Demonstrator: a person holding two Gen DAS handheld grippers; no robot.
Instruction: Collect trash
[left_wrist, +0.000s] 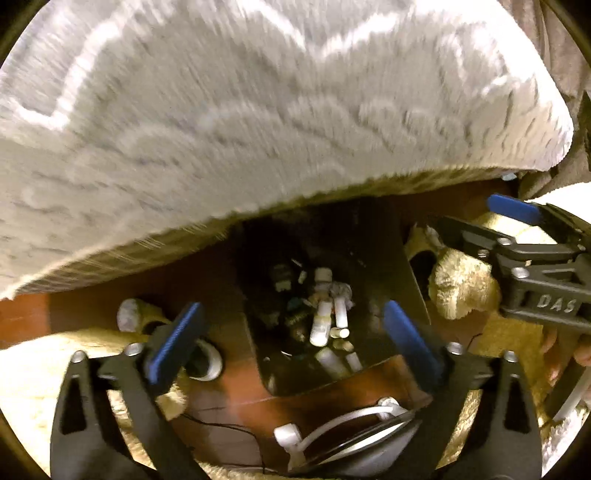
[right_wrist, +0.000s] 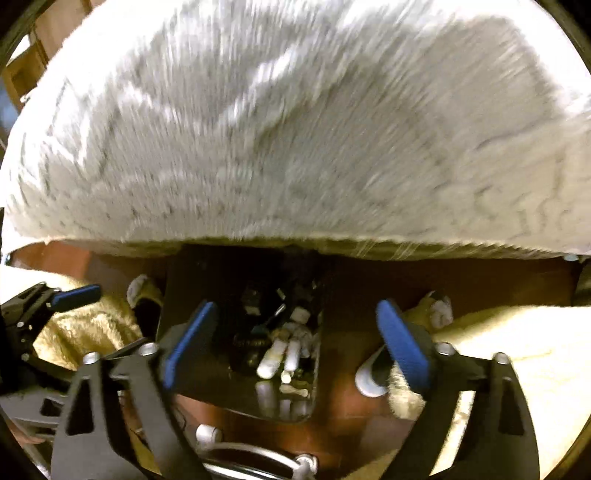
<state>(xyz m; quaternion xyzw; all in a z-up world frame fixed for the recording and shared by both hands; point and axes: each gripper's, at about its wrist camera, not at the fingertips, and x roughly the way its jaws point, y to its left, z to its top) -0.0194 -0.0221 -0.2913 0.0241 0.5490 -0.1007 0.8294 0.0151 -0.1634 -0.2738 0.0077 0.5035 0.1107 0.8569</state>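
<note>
Below, both claws (left_wrist: 291, 339) (right_wrist: 297, 345) gaping over trash bin (left_wrist: 406, 273)

A shaggy white rug (left_wrist: 258, 129) overhangs the open dark bin (left_wrist: 369, 236).

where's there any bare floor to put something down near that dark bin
Bare brown floor shows in a strip between the dark bin and the white cup, and again under the grey rug edge on the left. The bin itself is crowded with white tubes. White cables clutter the near floor, and yellow fur fills the right side.
</note>
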